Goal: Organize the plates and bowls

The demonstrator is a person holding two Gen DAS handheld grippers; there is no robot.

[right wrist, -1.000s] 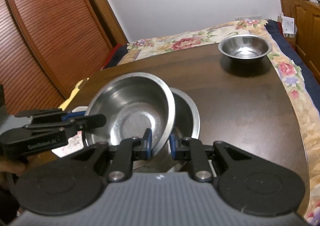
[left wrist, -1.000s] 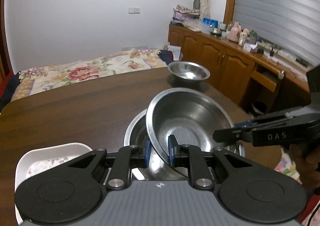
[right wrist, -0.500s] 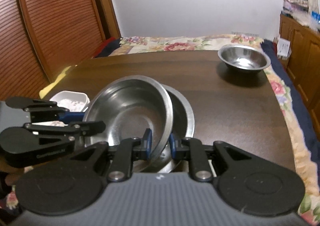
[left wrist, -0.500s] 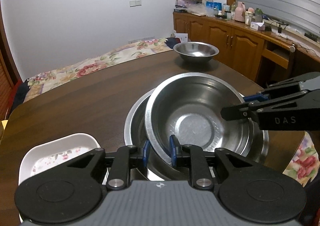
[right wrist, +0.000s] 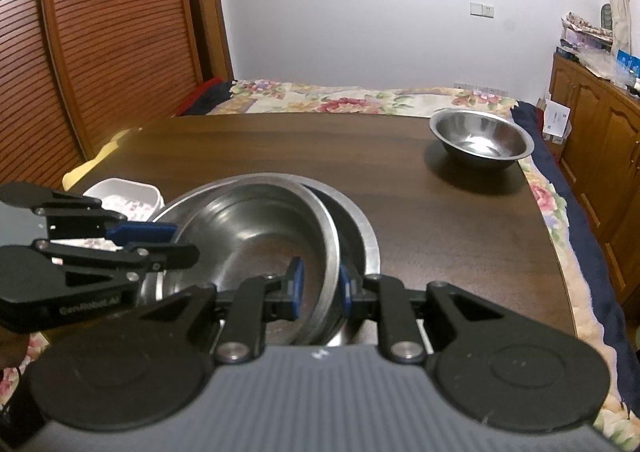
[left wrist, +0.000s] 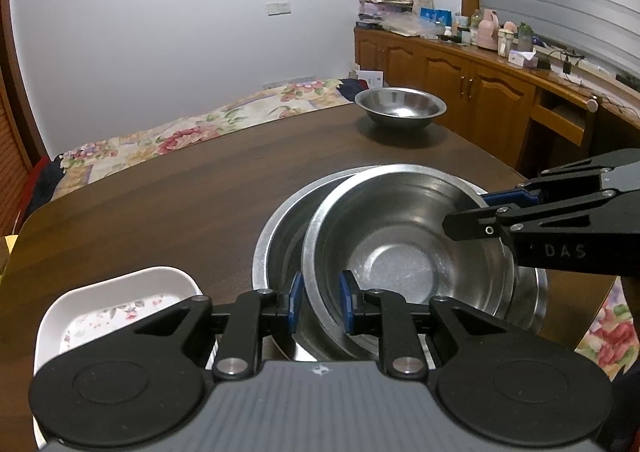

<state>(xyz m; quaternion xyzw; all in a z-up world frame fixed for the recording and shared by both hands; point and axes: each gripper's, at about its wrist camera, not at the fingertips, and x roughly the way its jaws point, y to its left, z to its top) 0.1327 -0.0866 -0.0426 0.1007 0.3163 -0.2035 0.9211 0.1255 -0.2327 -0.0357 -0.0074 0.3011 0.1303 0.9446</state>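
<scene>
We see a dark wooden table (left wrist: 168, 203) with two hand-held grippers meeting over a stack of steel bowls. The left gripper (left wrist: 320, 302) has its blue pads to either side of the near rim of the upper steel bowl (left wrist: 400, 252), and from its own camera a little gap shows on each side, so we cannot tell whether it is pressing. The right gripper (right wrist: 320, 290) is clamped on the opposite rim of that same bowl, one pad inside and one outside. The upper bowl sits slightly tilted and off-centre inside a larger steel bowl (left wrist: 280, 236), which rests on the table. A small steel bowl (left wrist: 400, 107) stands alone, well apart, near the far edge. A white rectangular dish (left wrist: 116, 300) with a floral print lies just beside the stack, at its left in the left wrist view.
</scene>
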